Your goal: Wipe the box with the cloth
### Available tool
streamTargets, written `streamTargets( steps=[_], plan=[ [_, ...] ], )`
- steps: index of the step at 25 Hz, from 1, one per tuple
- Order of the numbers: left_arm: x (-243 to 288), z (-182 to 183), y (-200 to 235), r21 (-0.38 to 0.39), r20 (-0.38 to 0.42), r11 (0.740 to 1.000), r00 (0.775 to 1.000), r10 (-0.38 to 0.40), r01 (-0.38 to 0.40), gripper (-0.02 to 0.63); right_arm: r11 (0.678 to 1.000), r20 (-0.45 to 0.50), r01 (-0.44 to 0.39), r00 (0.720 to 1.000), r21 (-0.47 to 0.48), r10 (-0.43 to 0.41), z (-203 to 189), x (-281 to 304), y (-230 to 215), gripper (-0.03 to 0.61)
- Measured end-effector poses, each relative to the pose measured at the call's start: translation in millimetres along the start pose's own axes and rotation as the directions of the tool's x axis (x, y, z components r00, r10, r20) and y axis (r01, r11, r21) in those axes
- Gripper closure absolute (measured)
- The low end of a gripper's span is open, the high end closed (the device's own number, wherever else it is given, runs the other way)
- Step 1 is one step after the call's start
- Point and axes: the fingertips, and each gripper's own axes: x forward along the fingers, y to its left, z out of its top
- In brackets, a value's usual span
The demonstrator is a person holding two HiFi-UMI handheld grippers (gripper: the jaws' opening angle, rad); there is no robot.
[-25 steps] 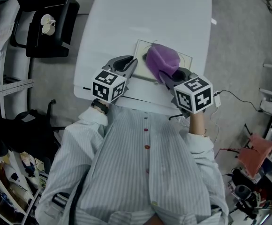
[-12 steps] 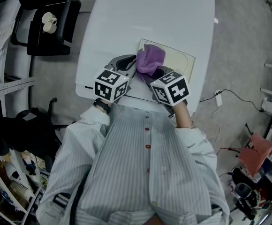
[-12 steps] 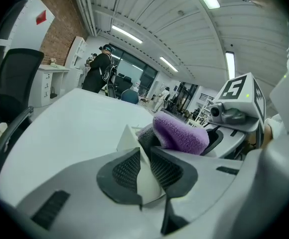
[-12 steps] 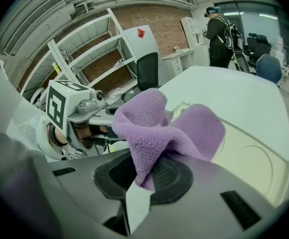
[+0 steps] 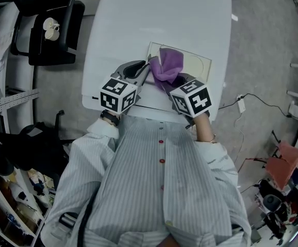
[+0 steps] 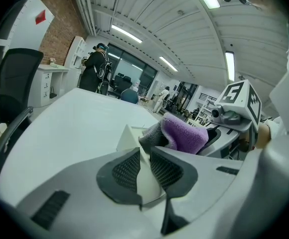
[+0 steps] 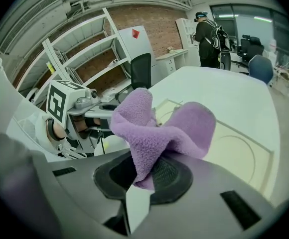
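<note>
- Clamps left gripper (image 6: pixel 143 156) shut on near-left edge of flat box (image 5: pixel 192 66); probably anchors it against wipe drag.
- Pinches purple cloth (image 5: pixel 167 64) in right gripper (image 7: pixel 144 172); rests the bunch on box top, just beside left jaws.
- Keeps box near desk (image 5: pixel 159 19) front edge; leaves stroke room rightward and away.

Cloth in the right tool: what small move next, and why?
Probably sweep the cloth rightward across the box: the right tool grips it over the lid's left part, the circle-marked part lies bare, and the left tool clamps the near edge.
</note>
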Motion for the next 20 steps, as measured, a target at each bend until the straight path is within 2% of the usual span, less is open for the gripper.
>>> streamTargets(
  steps=[11,20],
  plan=[
    [0.1,0.4,0.7,0.003,-0.006,1.000,1.000,-0.008,0.008,0.565,0.987,-0.057,0.157,0.986,0.042,-0.154,-37.2,-42.3,-48.8,0.525],
    [0.5,1.1,-0.3,0.010,-0.011,1.000,1.000,-0.010,0.010,0.563,0.953,-0.136,0.302,0.945,0.011,-0.298,-65.2,-73.9,-80.0,0.523]
  ],
)
